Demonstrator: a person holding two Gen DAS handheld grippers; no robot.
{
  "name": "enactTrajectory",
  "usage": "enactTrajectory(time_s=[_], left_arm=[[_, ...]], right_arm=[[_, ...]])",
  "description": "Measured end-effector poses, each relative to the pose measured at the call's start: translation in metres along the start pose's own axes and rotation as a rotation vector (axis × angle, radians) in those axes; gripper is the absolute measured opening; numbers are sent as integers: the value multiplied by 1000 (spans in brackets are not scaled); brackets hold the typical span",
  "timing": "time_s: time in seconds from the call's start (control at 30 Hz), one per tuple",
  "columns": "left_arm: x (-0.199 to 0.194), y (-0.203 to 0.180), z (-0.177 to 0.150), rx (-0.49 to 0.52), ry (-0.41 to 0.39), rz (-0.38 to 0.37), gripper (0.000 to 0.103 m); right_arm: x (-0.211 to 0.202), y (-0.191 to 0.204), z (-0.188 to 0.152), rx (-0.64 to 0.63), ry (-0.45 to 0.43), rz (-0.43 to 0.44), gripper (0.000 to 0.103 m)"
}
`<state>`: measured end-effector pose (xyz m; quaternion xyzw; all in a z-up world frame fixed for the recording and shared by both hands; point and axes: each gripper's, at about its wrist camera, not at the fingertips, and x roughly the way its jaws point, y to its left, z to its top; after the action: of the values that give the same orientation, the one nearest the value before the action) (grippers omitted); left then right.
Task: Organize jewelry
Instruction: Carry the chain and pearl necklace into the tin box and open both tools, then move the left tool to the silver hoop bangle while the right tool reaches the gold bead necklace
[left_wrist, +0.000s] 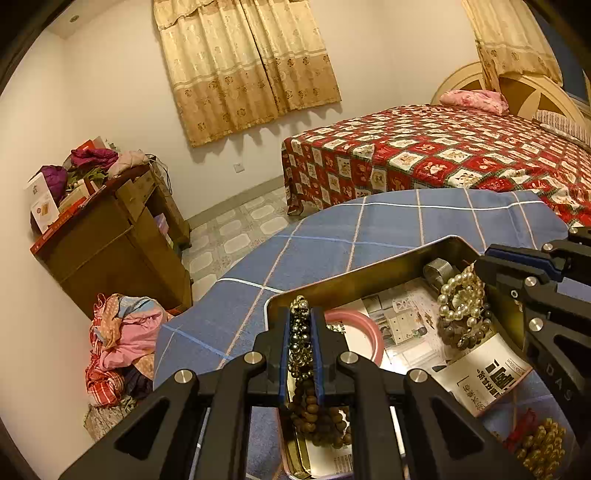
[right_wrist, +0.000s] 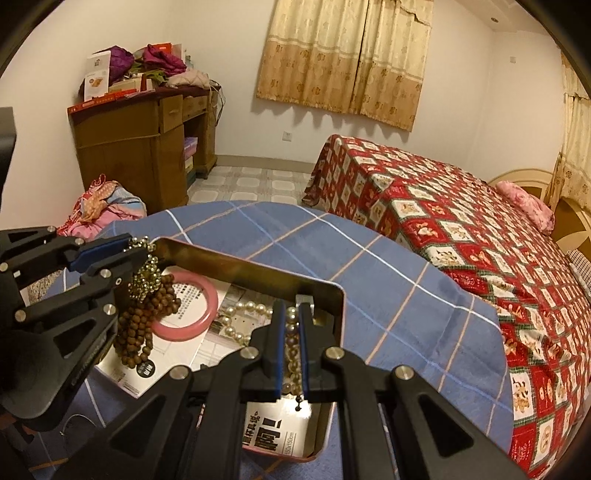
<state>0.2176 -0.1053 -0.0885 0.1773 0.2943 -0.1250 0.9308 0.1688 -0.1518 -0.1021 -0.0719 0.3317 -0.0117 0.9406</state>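
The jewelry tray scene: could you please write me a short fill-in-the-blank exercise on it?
1. The left hand-held gripper is shut on a strand of metallic and ____ wooden beads.
2. The right hand-held gripper is shut on the ____ necklace.
3. The bangle lying in the metal tray is ____ in colour.
4. The tray rests on a checked ____ cloth.

Missing words: brown; pearl; pink; blue

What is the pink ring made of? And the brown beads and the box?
The pink ring looks like smooth glossy stone, glass or plastic; I cannot tell which. The brown beads, hanging from the left claw, look like matte wood. The box looks like shiny golden metal: its wall gleams.
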Motion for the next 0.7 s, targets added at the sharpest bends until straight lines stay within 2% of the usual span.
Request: enactTrajectory(time_s=[0.17,0.23,0.27,0.33,0.47,0.63,0.7], left_arm=[[0,-4,-1,26,6,0,11],[0,-5,-2,35,13,13,23],[0,-5,-3,36,13,22,46],[-3,-4,-6,31,-6,62,77],[-10,0,-9,31,-23,73,78],[-12,1,-11,32,-21,82,78],[-12,2,-11,31,-22,84,78]], right_arm=[[1,-2,-3,11,14,1,10],[-1,-3,-5,18,10,-2,19],[-2,-4,-5,23,10,1,30],[-5,-6,-7,31,5,-18,32],[-8,-11,-10,44,9,-42,40],[-13,-12,-13,50,14,-49,41],[-15,-11,-15,44,13,-59,44]])
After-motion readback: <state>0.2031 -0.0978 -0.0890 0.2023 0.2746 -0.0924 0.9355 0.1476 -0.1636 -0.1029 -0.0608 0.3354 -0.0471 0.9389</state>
